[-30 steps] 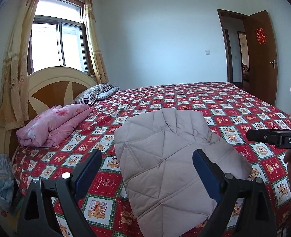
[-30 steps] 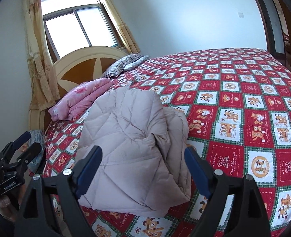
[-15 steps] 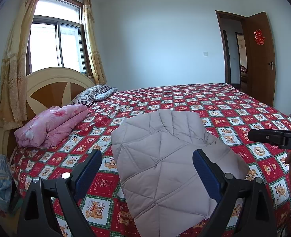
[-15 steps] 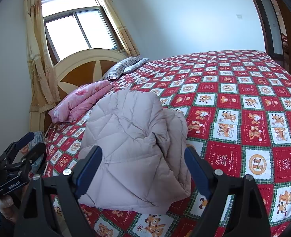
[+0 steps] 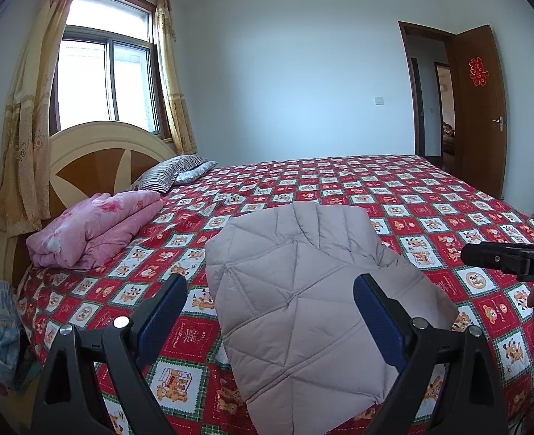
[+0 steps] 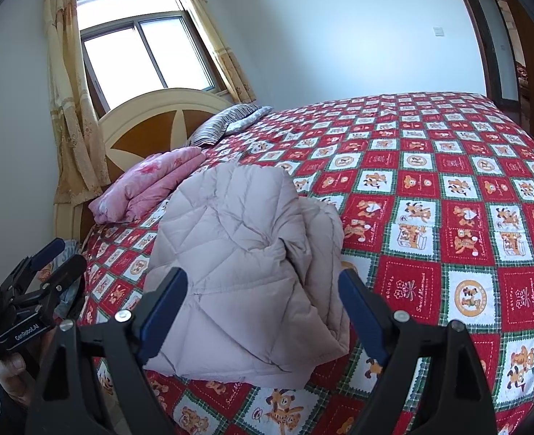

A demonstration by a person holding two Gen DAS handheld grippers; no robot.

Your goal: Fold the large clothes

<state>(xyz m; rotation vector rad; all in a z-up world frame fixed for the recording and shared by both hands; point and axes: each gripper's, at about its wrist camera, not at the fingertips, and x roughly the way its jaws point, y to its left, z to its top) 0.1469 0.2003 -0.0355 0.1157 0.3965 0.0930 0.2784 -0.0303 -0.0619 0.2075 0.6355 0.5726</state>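
Grey quilted jacket lies folded on the bed, each gripper spread and empty.

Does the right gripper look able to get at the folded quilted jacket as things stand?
Probably yes: the right gripper is open and empty, the quilted jacket lies straight ahead on the bedspread, and nothing stands between them.

A home bedroom: a large bed with a red patchwork cover, wooden headboard, pillow, curtained window and wooden door.
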